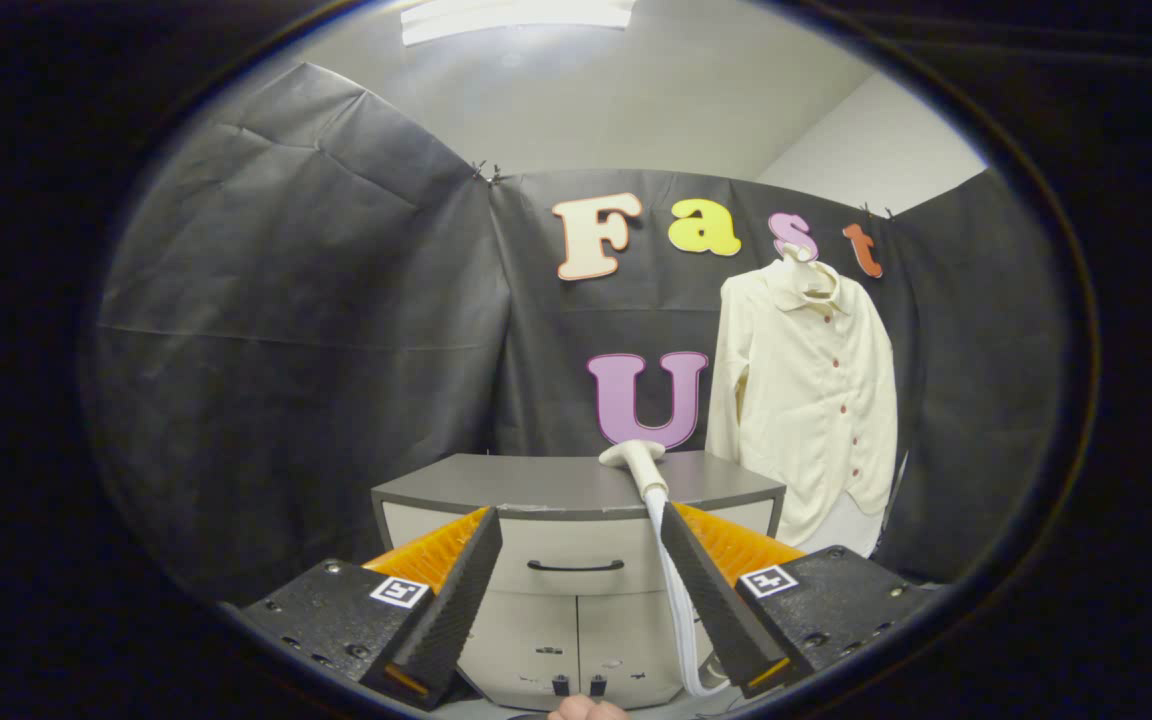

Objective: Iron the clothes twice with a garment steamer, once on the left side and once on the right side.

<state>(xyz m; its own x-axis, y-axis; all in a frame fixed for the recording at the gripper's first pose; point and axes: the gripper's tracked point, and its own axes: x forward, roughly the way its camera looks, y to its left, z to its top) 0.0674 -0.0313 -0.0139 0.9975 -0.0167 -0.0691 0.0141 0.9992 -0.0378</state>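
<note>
grey-topped cabinet (536, 485) with a drawer bearing a dark handle (576, 566), two doors below; ceiling light (516, 14) above; white wall (871, 150) behind cloth.

A grey cabinet (536, 485) carries the white steamer head (634, 455) on its top.

Black cloth (336, 300) hung as the booth's wall, creased and clipped at its upper seams; above it rose a pale ceiling (636, 100) with a bright strip light (516, 15); a white wall (876, 150) showed behind the cloth; a grey cabinet (576, 590) stood before it, with one drawer handle (576, 567).
</note>
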